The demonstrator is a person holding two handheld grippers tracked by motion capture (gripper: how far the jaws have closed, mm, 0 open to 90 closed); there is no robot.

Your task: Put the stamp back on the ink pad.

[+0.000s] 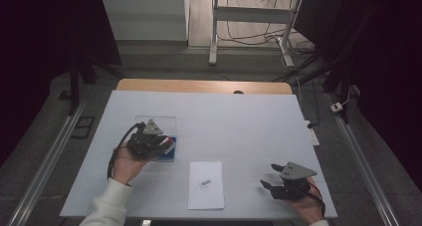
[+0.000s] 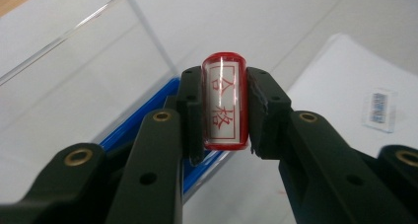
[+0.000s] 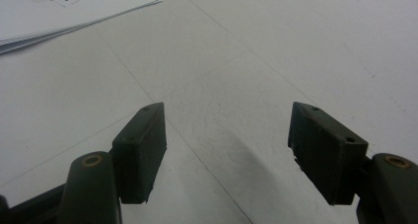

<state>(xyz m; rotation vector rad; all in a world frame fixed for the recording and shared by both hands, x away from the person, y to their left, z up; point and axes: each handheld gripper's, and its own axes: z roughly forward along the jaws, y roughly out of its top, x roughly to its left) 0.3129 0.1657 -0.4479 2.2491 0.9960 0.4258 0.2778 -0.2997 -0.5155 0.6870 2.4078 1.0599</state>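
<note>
While our left gripper [image 2: 224, 110] clamps a red stamp [image 2: 225, 103] between its pads, we hold it just above the blue case [image 1: 168, 154] with its clear lid [image 2: 84, 61] raised. Our right gripper [image 3: 226, 150] rests on the table [image 1: 249, 121] with jaws apart, near the paper [image 1: 206, 185].

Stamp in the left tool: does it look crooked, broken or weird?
Nothing stands out. The stamp sits upright and whole between the left tool's pads, above the blue case with its clear lid standing open.
</note>
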